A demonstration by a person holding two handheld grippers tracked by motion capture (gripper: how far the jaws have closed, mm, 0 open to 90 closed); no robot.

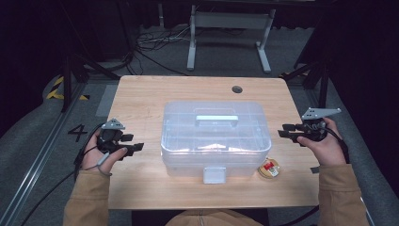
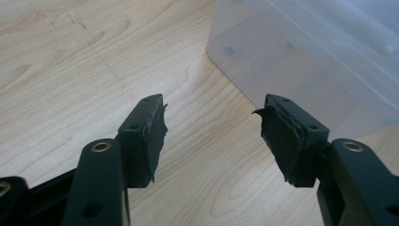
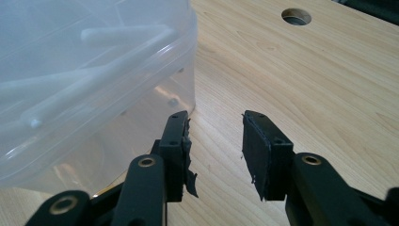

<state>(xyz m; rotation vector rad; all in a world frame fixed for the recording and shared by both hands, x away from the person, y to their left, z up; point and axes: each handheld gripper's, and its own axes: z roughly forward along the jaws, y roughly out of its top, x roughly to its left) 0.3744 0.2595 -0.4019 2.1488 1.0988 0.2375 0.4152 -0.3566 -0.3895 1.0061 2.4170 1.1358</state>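
A clear plastic storage box [image 1: 215,136] with a lid, a top handle [image 1: 217,118] and a front latch [image 1: 214,175] sits in the middle of the wooden table [image 1: 141,94]. My left gripper [image 1: 136,147] hovers to the left of the box, open, with nothing between its jaws. In the left gripper view, my left gripper [image 2: 211,127] faces the box corner [image 2: 282,52]. My right gripper [image 1: 284,130] stands to the right of the box, open and empty. In the right gripper view, my right gripper [image 3: 215,141] points past the box side [image 3: 94,84].
A small round yellow item with a red label [image 1: 269,168] lies by the box's front right corner. A cable hole [image 1: 237,89] is in the far table edge; the same hole [image 3: 296,17] appears in the right gripper view. Bare wood lies on both sides of the box.
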